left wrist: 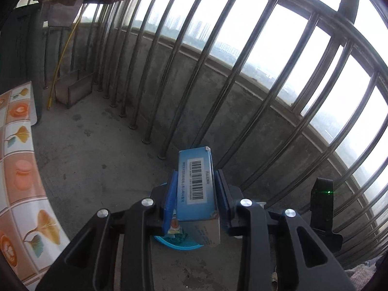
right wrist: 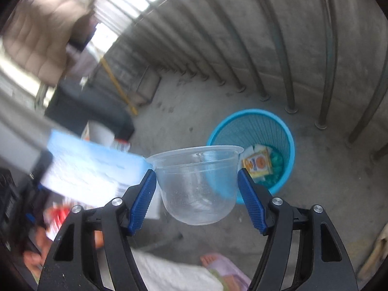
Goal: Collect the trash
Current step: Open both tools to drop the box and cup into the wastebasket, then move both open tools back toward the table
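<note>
Spanning the far side, a railing (left wrist: pixel 242 72) of metal bars stands on the concrete floor (left wrist: pixel 97 145), with a blue bin (right wrist: pixel 252 131) holding wrappers near its foot. Left gripper (left wrist: pixel 195 189) clamps a blue box (left wrist: pixel 196 177), barcode up, above the bin's rim. Right gripper (right wrist: pixel 197 184) grasps a clear cup (right wrist: pixel 196 184) between its pads (right wrist: pixel 249 201), beside the bin.

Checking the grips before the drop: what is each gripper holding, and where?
Left gripper clamps the blue box by its long sides; right gripper holds the clear cup across its wall.
</note>
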Motion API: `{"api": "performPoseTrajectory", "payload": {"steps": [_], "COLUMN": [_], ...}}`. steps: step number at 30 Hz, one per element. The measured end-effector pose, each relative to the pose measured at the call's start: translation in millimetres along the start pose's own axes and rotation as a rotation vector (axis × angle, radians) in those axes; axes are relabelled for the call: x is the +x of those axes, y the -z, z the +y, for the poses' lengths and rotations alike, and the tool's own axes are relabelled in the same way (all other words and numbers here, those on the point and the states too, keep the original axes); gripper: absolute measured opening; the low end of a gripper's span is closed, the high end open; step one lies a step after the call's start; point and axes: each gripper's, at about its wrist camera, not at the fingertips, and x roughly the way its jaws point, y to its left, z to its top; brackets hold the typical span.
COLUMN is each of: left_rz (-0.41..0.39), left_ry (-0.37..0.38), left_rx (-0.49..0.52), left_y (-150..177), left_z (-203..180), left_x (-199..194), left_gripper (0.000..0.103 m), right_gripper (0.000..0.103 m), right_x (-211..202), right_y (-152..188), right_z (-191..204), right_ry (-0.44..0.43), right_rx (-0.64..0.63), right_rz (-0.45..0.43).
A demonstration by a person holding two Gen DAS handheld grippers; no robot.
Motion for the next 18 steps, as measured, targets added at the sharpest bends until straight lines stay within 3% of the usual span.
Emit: {"api": "performPoseTrajectory", "payload": {"steps": [1,3,5,10,14,18], "left_rz": [0.052,0.135,0.183,0.19,0.166,0.123], "left_ry": [-0.021,-0.087,-0.126,-0.19,-0.222,-0.223], "left_rx": [0.004,-0.024,-0.064,-0.078,-0.115,-0.122], "left_y": [1,6,14,25,22,24], "left_z": [2,13,24,40,54,60], "left_x": [22,56,71,58,33,-3], "left_gripper": [0.048,0.059,0.059,0.059,0.06,0.064], "right_gripper": [0.076,0.079,0.079,0.078,0.079,0.079], "right_x": [14,31,40,46,43,24], "right_y": [-7,-11,-12,3,7,10], "right_z": [-12,-31,-43,-55,-56,-41], "right_ry": [0.017,0.064,0.08,0.07,0.07,0.066], "right_rx": [0.048,0.122,0.169,0.189,0.192,0.147], "right_rz": [0.002,0.008,0.027,0.058,0.088,0.064]}}
